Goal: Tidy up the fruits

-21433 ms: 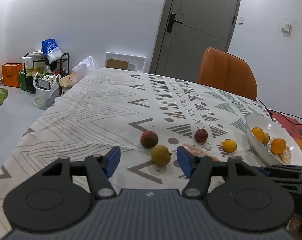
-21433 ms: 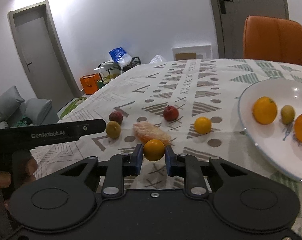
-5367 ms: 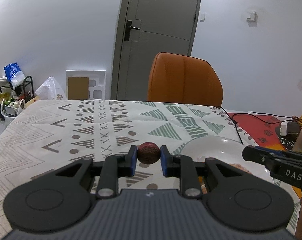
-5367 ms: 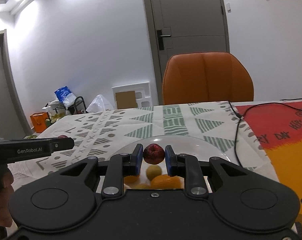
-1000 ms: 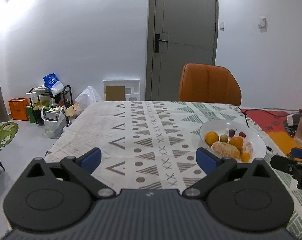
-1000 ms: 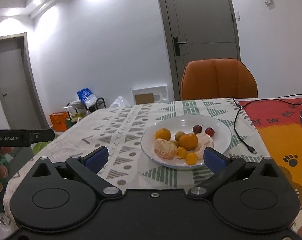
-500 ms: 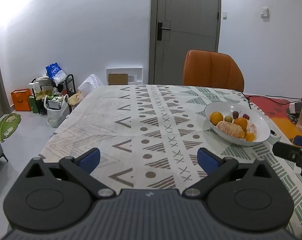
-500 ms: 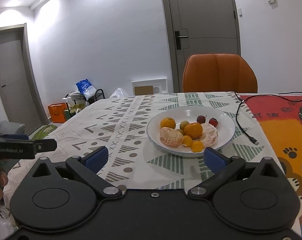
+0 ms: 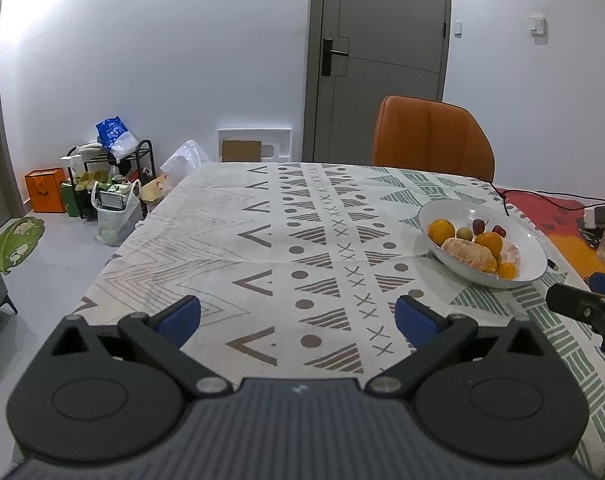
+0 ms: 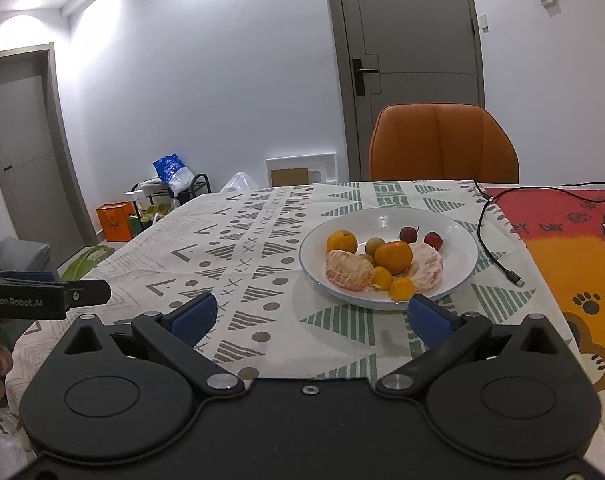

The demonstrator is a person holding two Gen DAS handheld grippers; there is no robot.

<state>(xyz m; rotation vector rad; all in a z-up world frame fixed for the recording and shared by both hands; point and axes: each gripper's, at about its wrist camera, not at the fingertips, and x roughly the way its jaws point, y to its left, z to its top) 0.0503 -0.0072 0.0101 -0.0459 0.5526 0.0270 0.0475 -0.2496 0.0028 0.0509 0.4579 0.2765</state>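
Left of the white plate [image 10: 458, 276], the left gripper [image 9: 297, 315] hangs over bare patterned tablecloth [image 9: 270, 220], jaws spread wide and empty. The plate holds all the fruits [image 10: 382, 260]: oranges, peeled segments, small green and red ones. Just near the plate's front rim, the right gripper [image 10: 308, 317] hovers, jaws likewise spread, gripping nothing. Beyond the plate stands an orange chair [image 10: 442, 144].
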